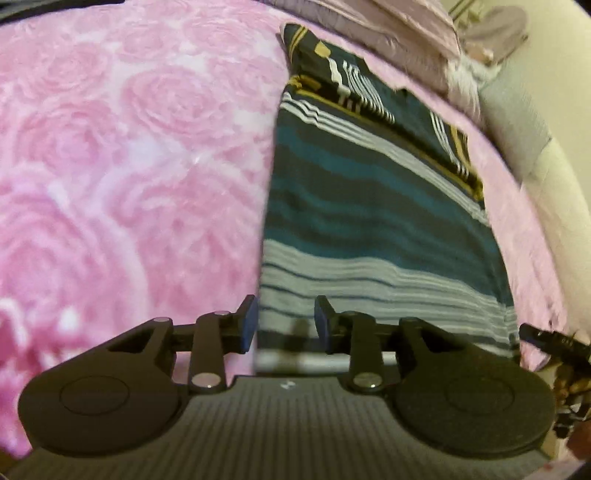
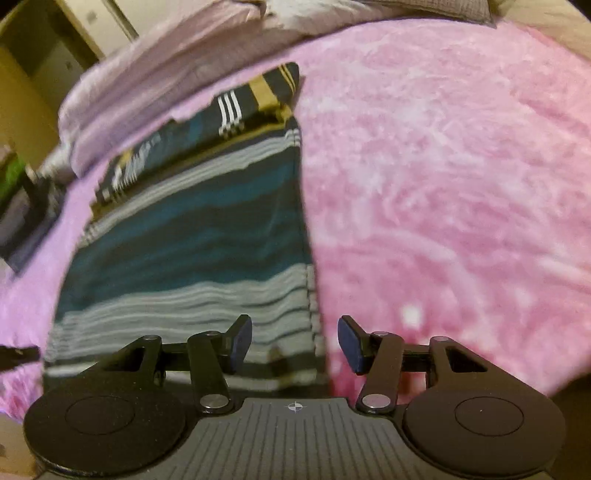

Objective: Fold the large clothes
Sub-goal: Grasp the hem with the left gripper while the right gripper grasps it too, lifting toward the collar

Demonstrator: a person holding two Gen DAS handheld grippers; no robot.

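Note:
A striped garment (image 1: 369, 206) in dark teal, grey, white and mustard lies flat on a pink rose-pattern blanket (image 1: 129, 166), folded into a long narrow strip with a sleeve laid across its far end. My left gripper (image 1: 286, 321) hovers open over the near left corner of the garment, nothing between its fingers. In the right wrist view the same garment (image 2: 192, 229) fills the left half, and my right gripper (image 2: 295, 343) is open above its near right corner, straddling the right edge over the blanket (image 2: 443, 184).
Lilac pillows and bedding (image 1: 388, 33) lie past the garment's far end (image 2: 166, 62). A pale wall or bed side (image 1: 546, 177) runs along the right in the left wrist view. The other gripper's tip (image 1: 546, 339) shows at the right edge.

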